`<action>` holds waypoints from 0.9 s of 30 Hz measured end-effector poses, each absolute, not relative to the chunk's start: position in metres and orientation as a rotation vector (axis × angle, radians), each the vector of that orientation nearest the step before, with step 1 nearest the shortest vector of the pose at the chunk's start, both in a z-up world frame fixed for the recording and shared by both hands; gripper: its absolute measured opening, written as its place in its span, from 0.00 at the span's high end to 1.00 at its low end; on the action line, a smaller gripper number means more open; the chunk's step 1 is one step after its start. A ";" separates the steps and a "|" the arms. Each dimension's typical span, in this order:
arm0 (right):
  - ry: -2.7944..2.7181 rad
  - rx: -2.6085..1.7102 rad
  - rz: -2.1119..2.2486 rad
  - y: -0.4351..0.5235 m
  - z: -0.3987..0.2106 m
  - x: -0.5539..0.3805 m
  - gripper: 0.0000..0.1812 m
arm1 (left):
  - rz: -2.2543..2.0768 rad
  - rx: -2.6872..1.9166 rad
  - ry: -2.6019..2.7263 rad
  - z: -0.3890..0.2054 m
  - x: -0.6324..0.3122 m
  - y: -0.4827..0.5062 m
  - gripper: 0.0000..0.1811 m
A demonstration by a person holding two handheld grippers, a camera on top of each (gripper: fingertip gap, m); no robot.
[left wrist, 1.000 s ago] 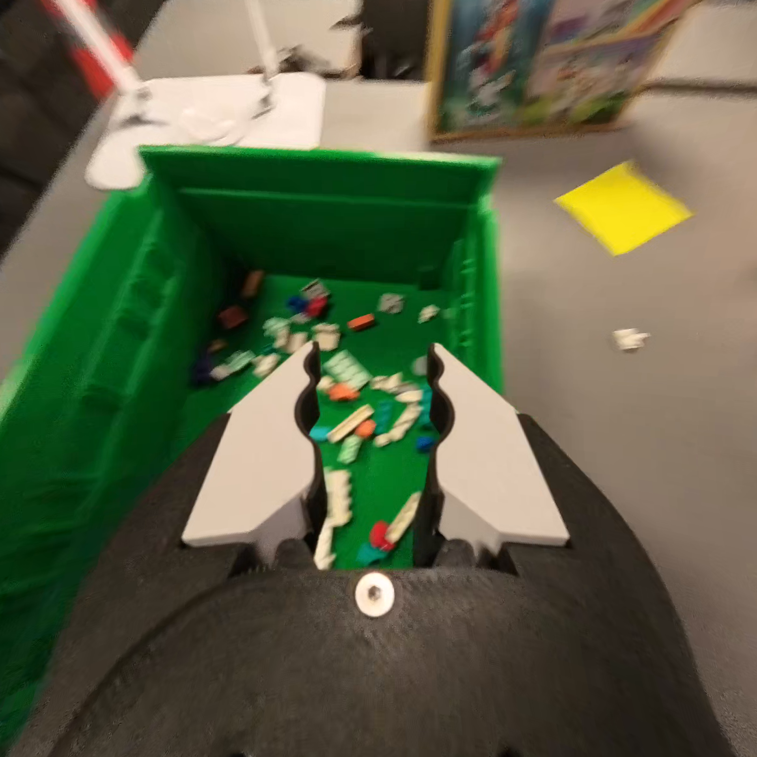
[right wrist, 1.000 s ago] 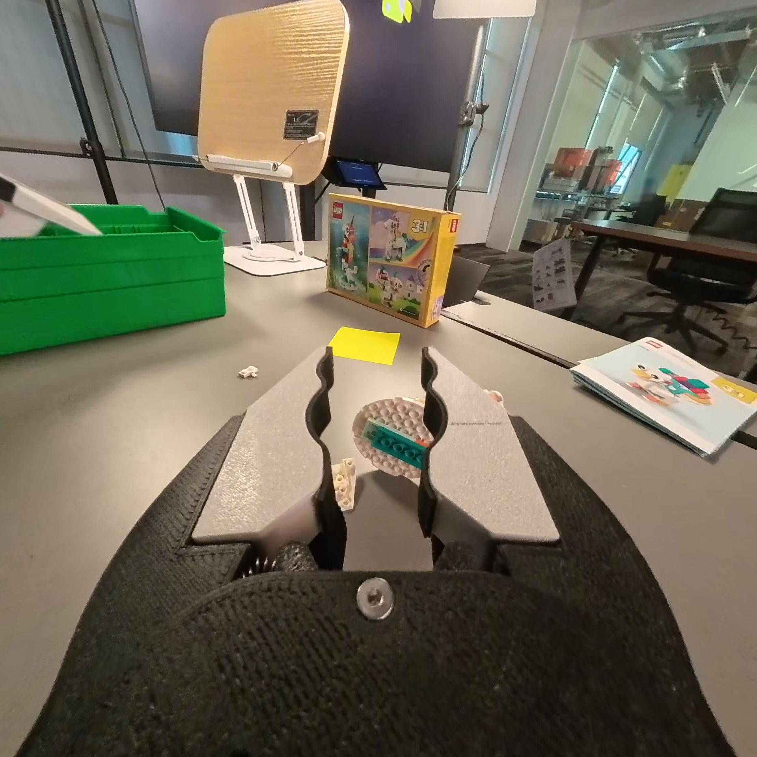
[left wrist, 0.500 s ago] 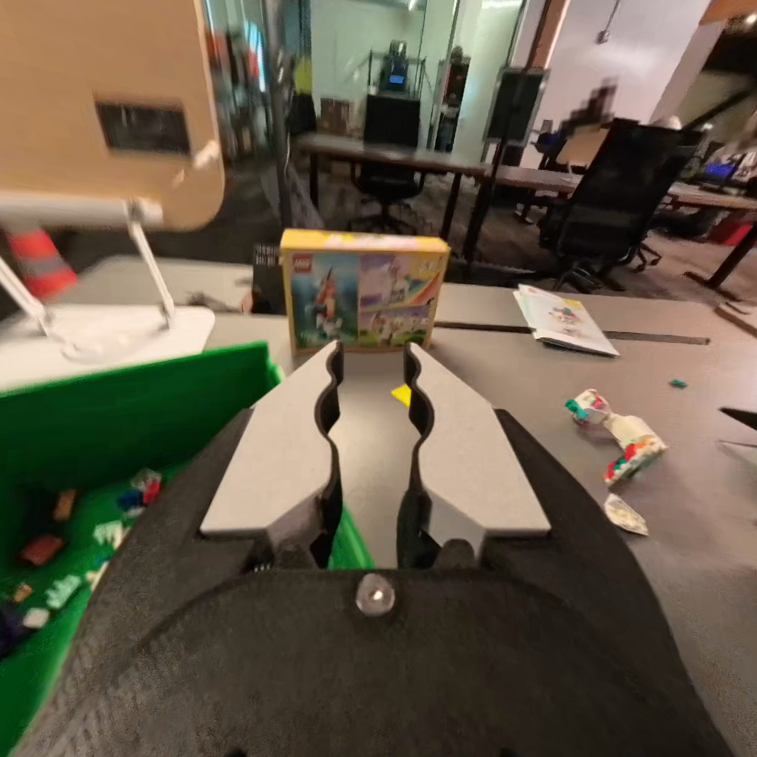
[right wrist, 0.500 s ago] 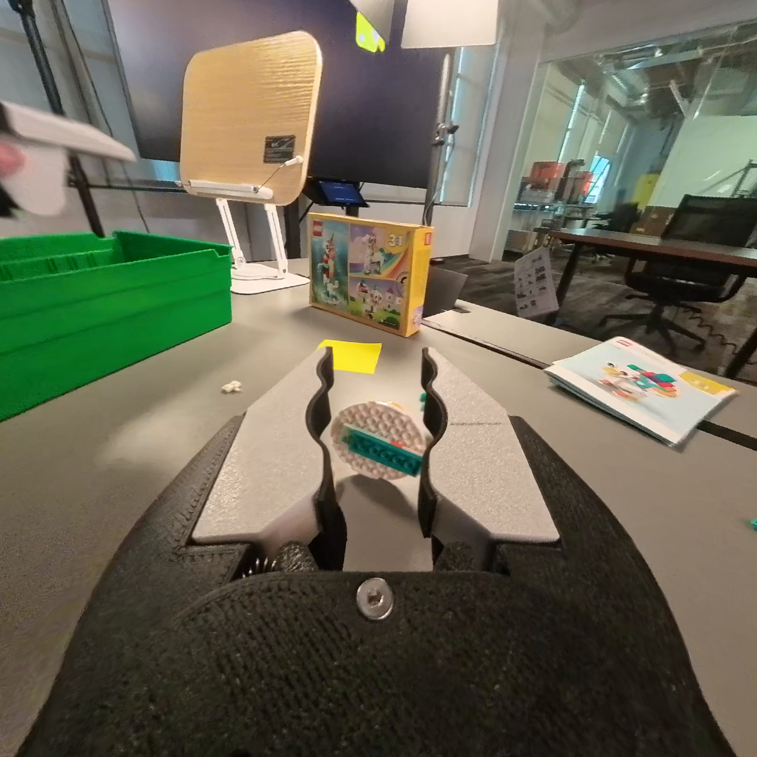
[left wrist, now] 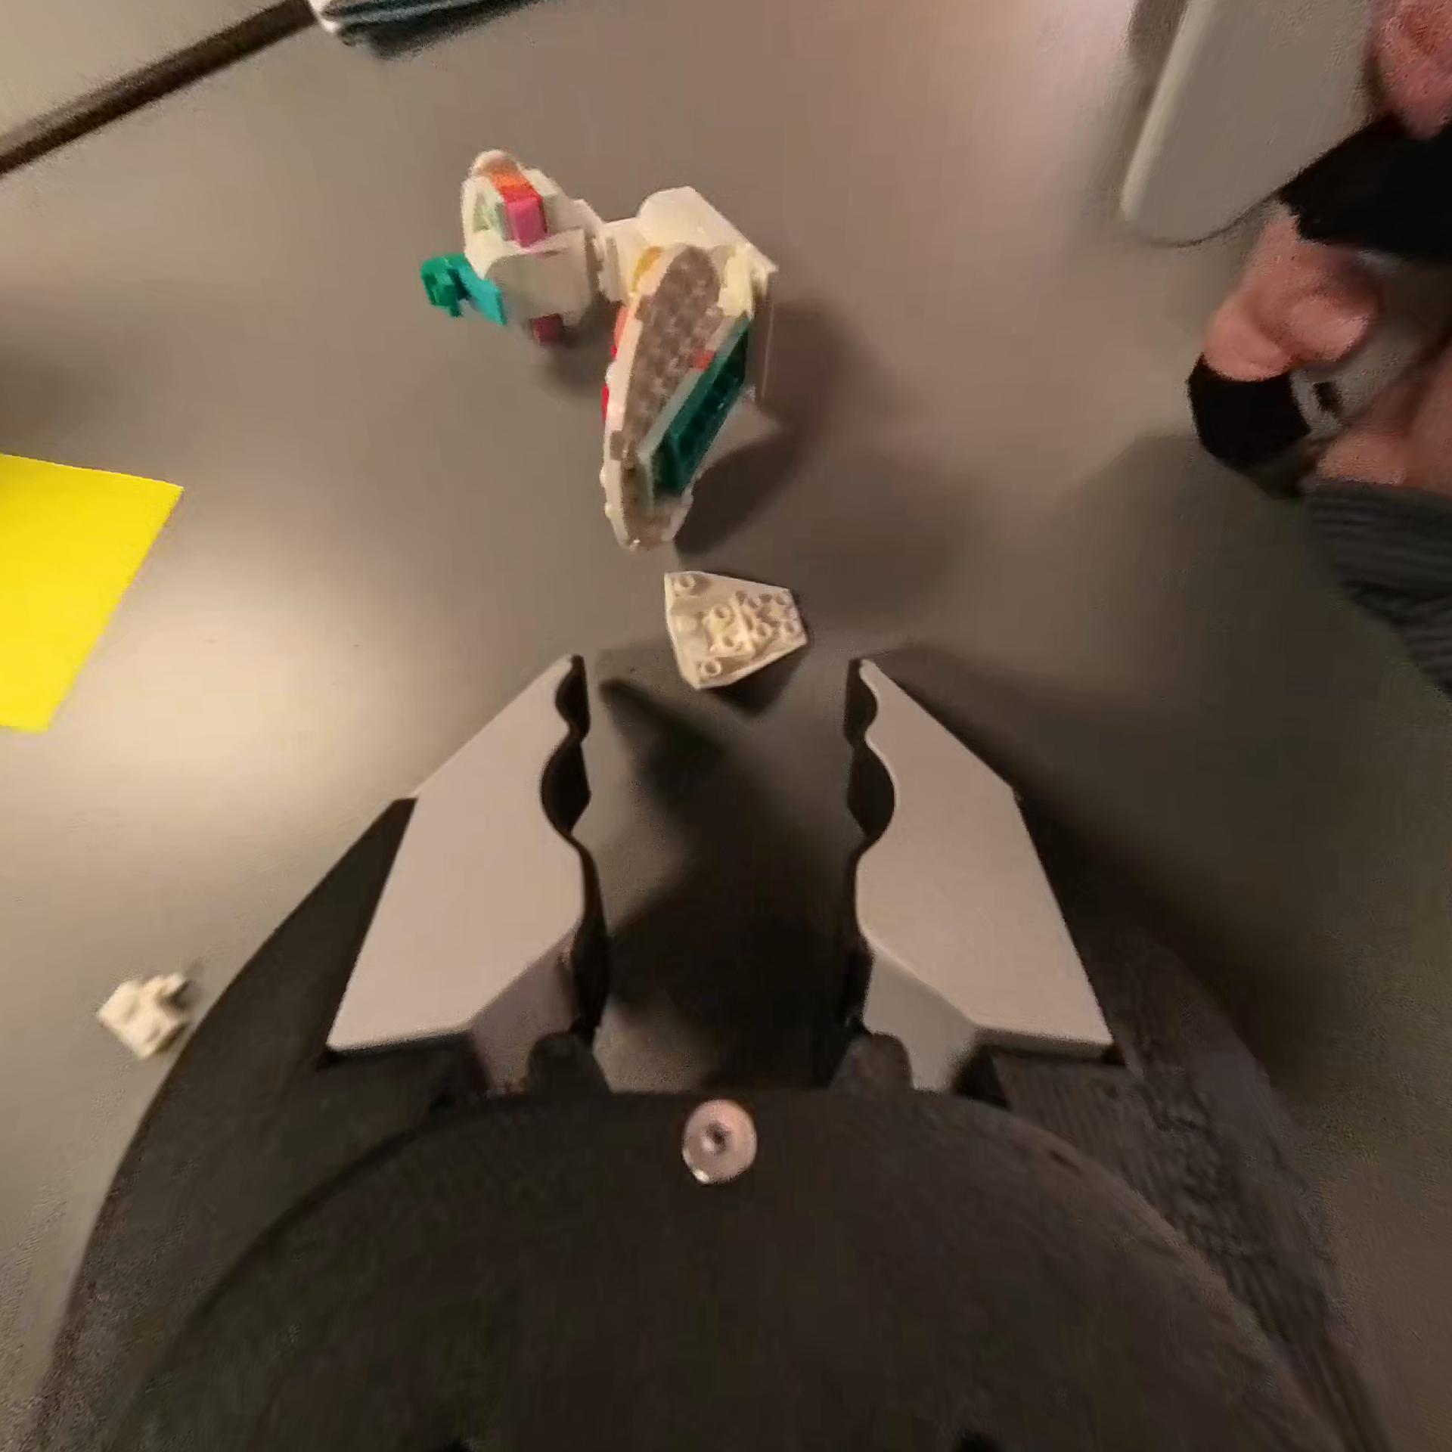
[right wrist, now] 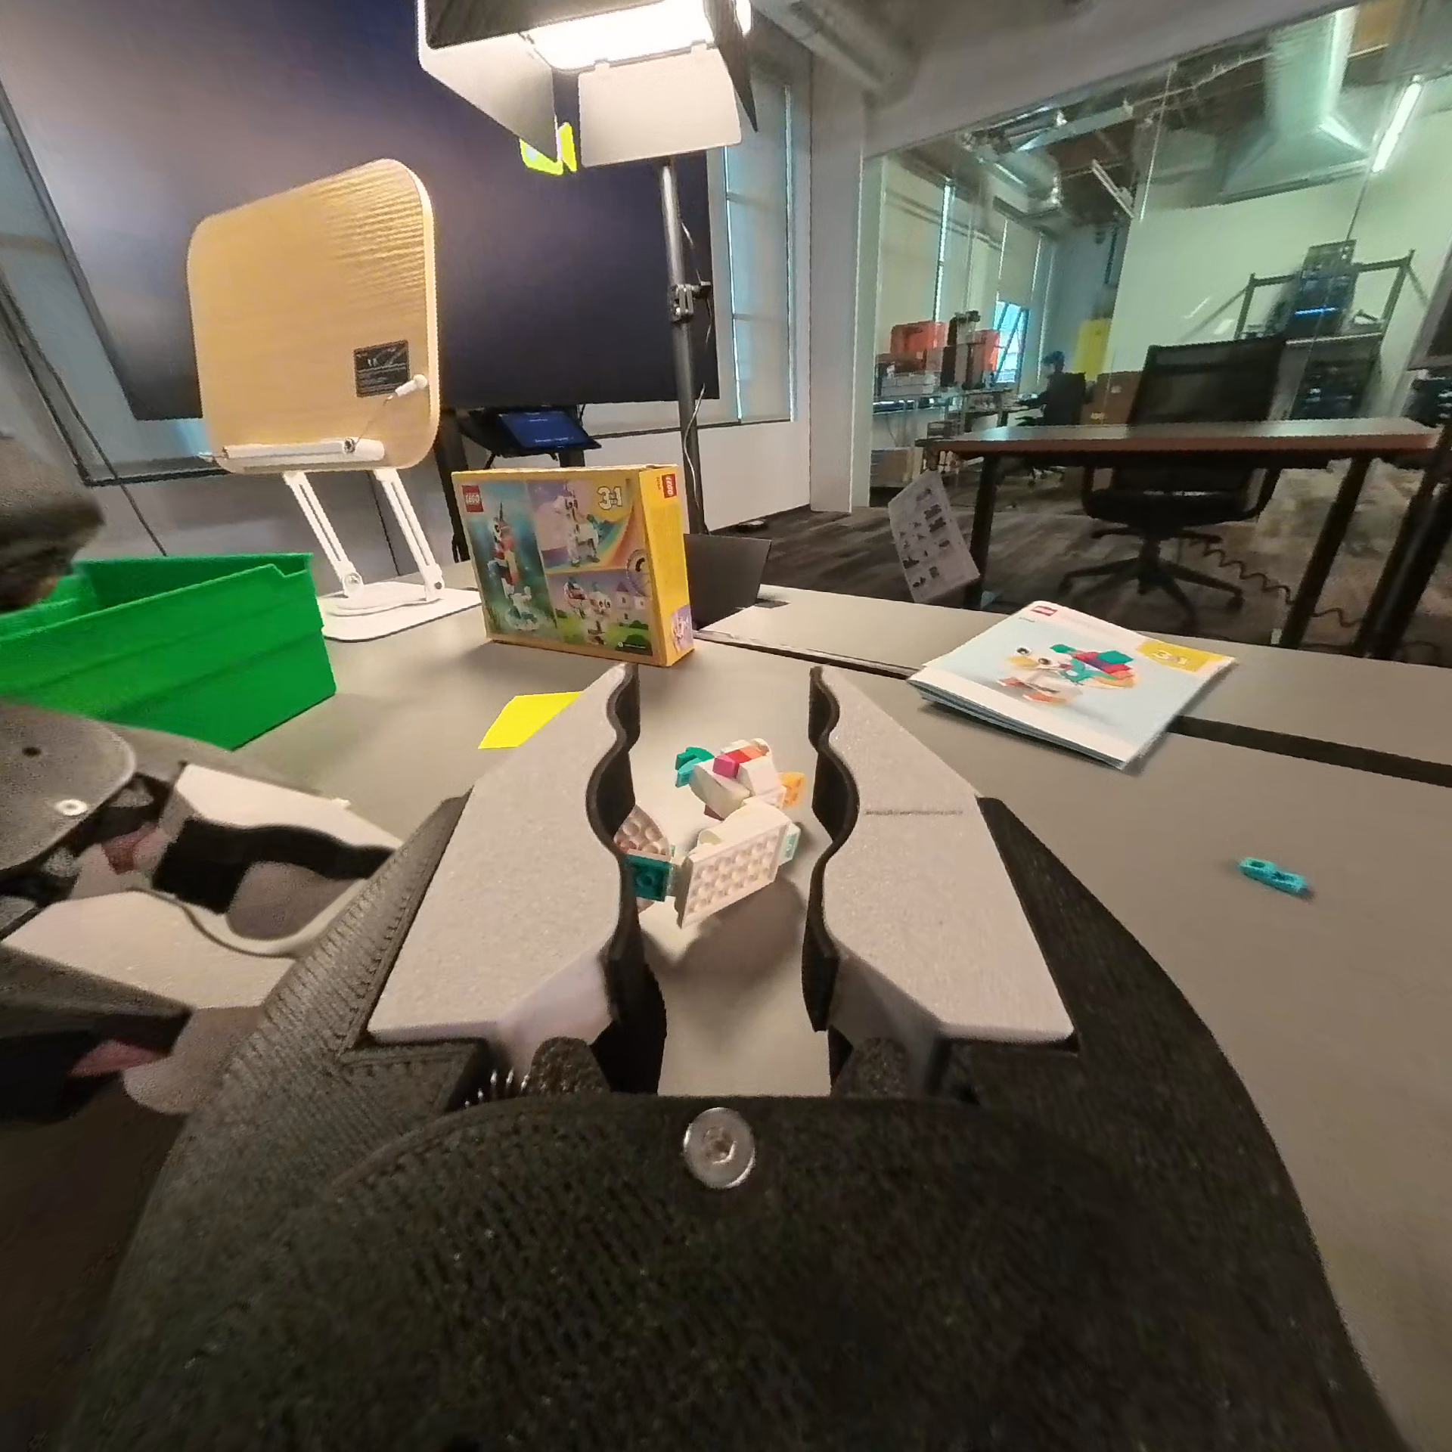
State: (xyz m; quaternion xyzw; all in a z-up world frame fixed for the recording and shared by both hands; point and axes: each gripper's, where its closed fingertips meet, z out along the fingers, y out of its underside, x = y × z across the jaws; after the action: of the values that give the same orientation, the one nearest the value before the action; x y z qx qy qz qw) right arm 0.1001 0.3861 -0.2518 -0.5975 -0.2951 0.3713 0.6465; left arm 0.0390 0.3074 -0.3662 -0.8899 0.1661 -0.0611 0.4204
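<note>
The left gripper (left wrist: pixel 715 691) tilts steeply down at the matte grey table (left wrist: pixel 314 377), its pale grey wedge fingers (left wrist: pixel 487 856) with wavy black inner edges spread wide and holding nothing. Just past the tips, at 12 o'clock, lies a small white studded wedge plate (left wrist: pixel 732 628), apart from both fingers. Beyond it a half-built brick model (left wrist: pixel 668 346) lies on its side: white curved shells, a grey studded oval plate, teal, pink and orange bits. A tiny white brick (left wrist: pixel 145 1013) sits at 9 o'clock beside the black textured gripper body, and a flat yellow paper square (left wrist: pixel 63 581) at 10 o'clock. At 2 o'clock, blurred, a hand (left wrist: pixel 1336 314) grips the other tool.

The right gripper (right wrist: pixel 721 677) points nearly level across the table, jaws moderately parted and gripping nothing; the same model (right wrist: pixel 731 833) shows between them, resting on the table beyond the tips. A teal piece (right wrist: pixel 1273 876) lies at 3 o'clock, a glossy booklet (right wrist: pixel 1068 683) at 1 o'clock, a yellow cardboard toy box (right wrist: pixel 581 566) at 12 o'clock, and a ribbed green plastic bin (right wrist: pixel 173 652) at 10 o'clock
</note>
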 end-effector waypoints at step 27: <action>-0.678 -1.391 0.902 0.386 -0.257 0.092 0.77 | 0.934 -1.601 -0.155 -0.151 -0.163 0.191 0.83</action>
State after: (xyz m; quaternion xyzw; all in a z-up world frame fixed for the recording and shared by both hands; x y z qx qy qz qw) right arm 0.0921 0.3857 -0.2566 -0.6062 -0.2955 0.3929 0.6251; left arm -0.1635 0.1911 -0.1509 -0.6899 -0.0669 0.4026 0.5978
